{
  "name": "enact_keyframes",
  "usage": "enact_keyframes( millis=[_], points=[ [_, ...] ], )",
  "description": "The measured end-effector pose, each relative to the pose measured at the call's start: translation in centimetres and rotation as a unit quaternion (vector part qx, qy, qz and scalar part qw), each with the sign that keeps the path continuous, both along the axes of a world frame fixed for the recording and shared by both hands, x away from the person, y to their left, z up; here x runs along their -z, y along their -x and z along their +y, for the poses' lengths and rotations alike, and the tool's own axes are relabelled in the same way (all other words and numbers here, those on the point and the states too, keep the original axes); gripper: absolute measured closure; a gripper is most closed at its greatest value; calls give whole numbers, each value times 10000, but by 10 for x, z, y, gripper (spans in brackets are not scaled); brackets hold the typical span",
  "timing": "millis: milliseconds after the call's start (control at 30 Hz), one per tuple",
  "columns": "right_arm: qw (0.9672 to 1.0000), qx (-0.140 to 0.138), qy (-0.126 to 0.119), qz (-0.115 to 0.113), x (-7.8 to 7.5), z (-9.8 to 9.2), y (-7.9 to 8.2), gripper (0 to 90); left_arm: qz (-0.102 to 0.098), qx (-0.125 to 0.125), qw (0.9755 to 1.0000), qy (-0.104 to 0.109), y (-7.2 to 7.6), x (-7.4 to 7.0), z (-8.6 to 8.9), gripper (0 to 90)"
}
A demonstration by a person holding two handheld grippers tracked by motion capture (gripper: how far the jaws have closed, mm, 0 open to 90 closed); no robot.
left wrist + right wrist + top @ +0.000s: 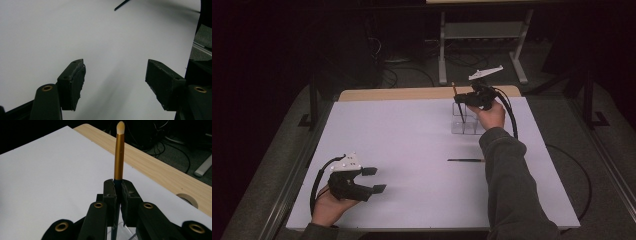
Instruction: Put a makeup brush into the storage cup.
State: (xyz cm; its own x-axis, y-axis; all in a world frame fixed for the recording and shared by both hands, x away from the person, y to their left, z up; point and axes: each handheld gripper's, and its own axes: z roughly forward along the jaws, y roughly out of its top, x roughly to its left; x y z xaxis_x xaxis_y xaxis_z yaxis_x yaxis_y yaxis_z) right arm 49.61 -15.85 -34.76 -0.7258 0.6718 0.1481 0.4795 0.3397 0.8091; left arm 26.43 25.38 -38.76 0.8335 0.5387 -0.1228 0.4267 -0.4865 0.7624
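While the right gripper (pixel 464 98) clamps a brush (pixel 119 155) by its dark handle, jaws nearly closed on it and the gold ferrule and pale tip pointing up, the work in hand looks to be standing that brush in the clear holder (pixel 463 121) set near the far right corner of the white surface (pixel 402 135). From the high view the lower end of the handle reaches down into or just over the holder; whether it has touched bottom cannot be told. In the right gripper view a clear edge of the holder shows right under the jaws. The next move probably calls for lowering the brush straight, keeping it upright so it clears the compartment wall, then easing the jaws apart to leave it standing. A second brush (pixel 466 160) lies flat on the surface toward the right edge, nearer the person than the holder, and would likely be fetched afterwards. The left gripper (pixel 373 180) rests close to the near left corner, jaws spread wide with nothing between them, its pads apart over bare white surface.
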Motion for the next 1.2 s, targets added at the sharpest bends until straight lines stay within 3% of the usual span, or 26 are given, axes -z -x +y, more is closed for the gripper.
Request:
enact_keyframes(
  millis=[567,1200],
  points=[
    [10000,76,50,10,6,-2,2,815,3,14,10000,-29,0,1,0,309],
    [9998,167,-50,108,8,-20,17,702,44,-33,10000,-12,-1,2,2,307]
  ],
)
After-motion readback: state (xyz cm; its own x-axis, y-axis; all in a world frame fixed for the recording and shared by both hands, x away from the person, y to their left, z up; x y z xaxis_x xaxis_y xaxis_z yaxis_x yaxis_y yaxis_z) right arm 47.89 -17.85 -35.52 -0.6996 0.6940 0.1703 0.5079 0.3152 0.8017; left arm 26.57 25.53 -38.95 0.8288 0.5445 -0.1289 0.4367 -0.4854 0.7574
